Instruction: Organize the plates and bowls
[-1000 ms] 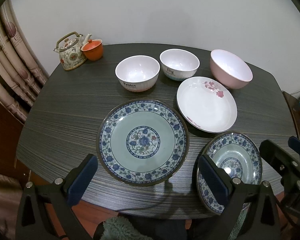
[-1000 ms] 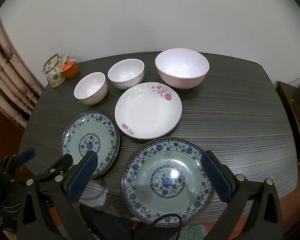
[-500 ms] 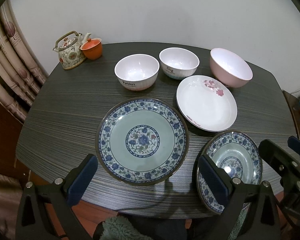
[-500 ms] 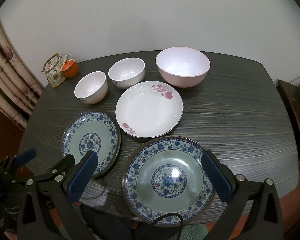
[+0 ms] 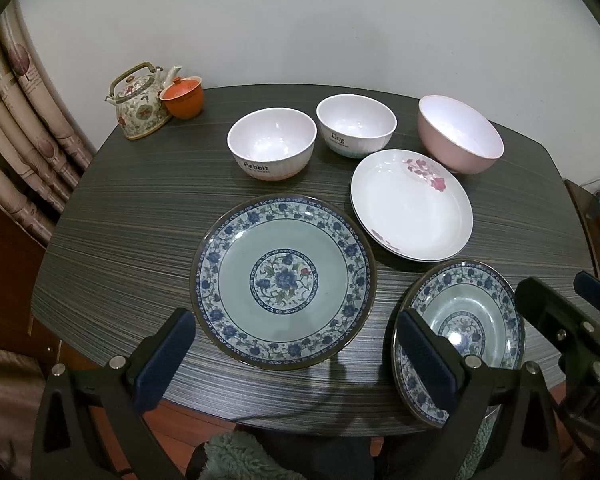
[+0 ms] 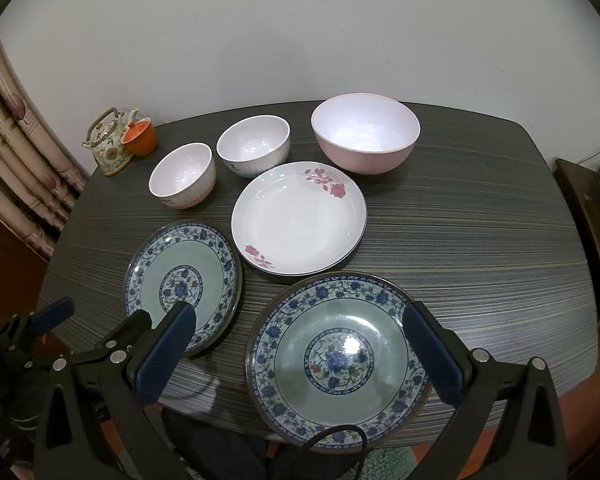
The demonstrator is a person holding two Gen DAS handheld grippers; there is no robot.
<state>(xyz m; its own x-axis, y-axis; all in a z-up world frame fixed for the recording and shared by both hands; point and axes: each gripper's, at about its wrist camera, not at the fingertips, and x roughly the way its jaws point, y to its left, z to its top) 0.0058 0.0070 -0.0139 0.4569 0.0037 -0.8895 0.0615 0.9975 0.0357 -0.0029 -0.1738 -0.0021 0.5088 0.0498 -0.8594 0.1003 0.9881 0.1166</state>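
Two blue-flowered green plates lie at the table's front: one point(image 5: 284, 280) point(image 6: 182, 282) before my left gripper point(image 5: 296, 360), one point(image 5: 460, 332) point(image 6: 338, 364) before my right gripper point(image 6: 300, 356). Both grippers are open and empty, above the front edge. Behind lie a white plate with pink flowers point(image 5: 412, 204) point(image 6: 300, 220), a white "Rabbit" bowl point(image 5: 271, 144) point(image 6: 182, 176), a white "Dog" bowl point(image 5: 356, 126) point(image 6: 254, 146) and a larger pink bowl point(image 5: 458, 140) point(image 6: 366, 132).
A flowered teapot point(image 5: 140, 104) point(image 6: 108, 146) and an orange cup point(image 5: 182, 96) point(image 6: 140, 138) stand at the dark table's point(image 5: 140, 224) far left corner. Curtains point(image 5: 24, 120) hang left. A low side shelf point(image 6: 580, 208) stands right.
Both grippers have drifted slightly; the dishes sit a little differently in view. Nothing was taken hold of or moved on the table.
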